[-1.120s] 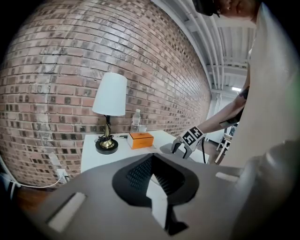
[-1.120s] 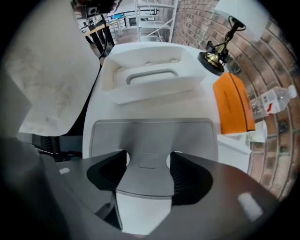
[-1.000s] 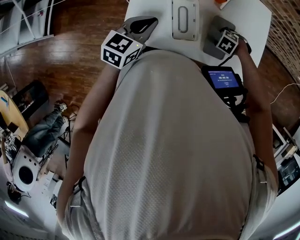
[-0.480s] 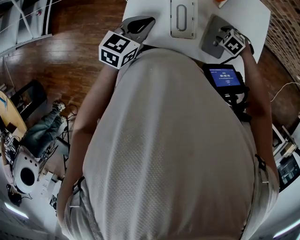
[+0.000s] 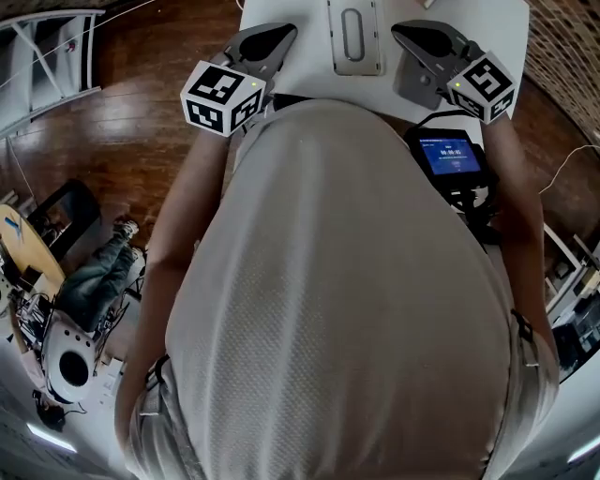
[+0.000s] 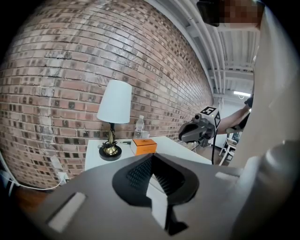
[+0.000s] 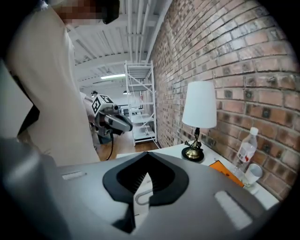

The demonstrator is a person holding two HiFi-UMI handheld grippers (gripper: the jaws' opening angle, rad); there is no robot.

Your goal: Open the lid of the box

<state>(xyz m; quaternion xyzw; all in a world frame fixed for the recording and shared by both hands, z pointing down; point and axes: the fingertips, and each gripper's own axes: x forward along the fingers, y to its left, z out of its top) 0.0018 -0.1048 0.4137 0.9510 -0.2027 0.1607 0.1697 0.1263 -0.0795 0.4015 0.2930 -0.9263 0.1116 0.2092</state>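
Note:
A pale grey box [image 5: 354, 37] with an oblong handle on its lid lies on the white table [image 5: 487, 23], straight ahead of the person's torso. My left gripper [image 5: 284, 32] hovers just left of the box, jaws shut with nothing between them. My right gripper [image 5: 400, 29] hovers just right of it, also shut and empty. In the left gripper view the jaws [image 6: 152, 157] meet at the tip, and the right gripper [image 6: 199, 129] shows opposite. In the right gripper view the jaws [image 7: 147, 153] meet too, with the lid's handle [image 7: 143, 193] visible below them.
A lamp [image 6: 113, 117], a water bottle [image 7: 246, 145], a cup [image 7: 253, 174] and an orange box [image 6: 144, 146] stand at the table's far end by the brick wall. A device with a blue screen [image 5: 448, 155] hangs at the person's chest. Wooden floor lies to the left.
The right gripper has lifted off the table and swung so that its jaws point forward beside the box, its marker cube now further right. The left gripper shifted slightly left.

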